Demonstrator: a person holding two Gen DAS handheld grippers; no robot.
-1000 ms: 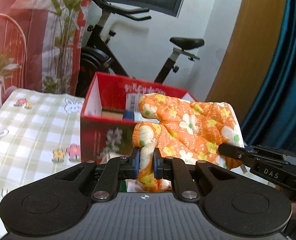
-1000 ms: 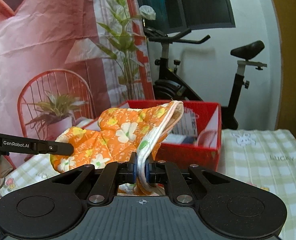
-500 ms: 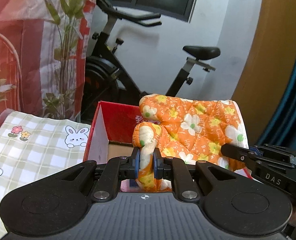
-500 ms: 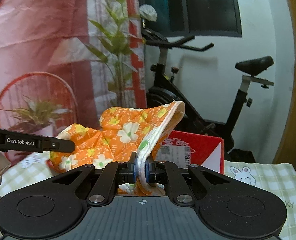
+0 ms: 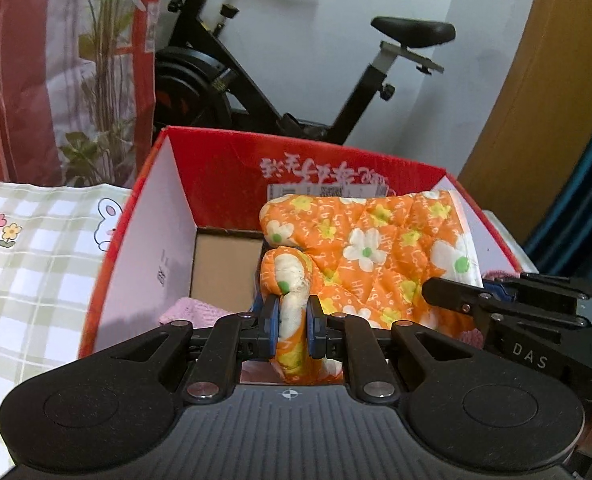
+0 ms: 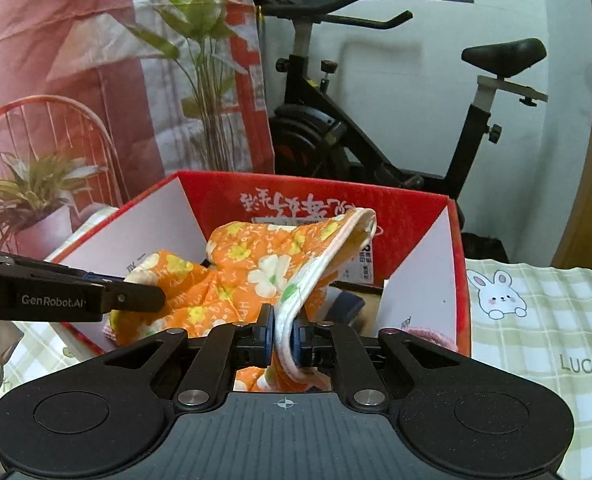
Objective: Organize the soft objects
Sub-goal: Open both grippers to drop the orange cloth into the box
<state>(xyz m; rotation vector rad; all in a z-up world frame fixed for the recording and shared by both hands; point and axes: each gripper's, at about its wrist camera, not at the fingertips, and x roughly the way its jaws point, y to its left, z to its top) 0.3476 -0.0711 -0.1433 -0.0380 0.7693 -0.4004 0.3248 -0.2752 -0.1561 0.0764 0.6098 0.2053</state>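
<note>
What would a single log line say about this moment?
left gripper: shut on orange floral mitt thumb | right gripper: shut on mitt cuff | mitt: held over open red box | pink item in box

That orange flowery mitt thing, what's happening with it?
A person holds a gripper in each hand, and both are clamped on the orange oven mitt. The left gripper pinches its thumb; the right gripper pinches its white-trimmed cuff. The mitt hangs over the open red box, which stands on a checked tablecloth. Something pink already lies inside.
</note>
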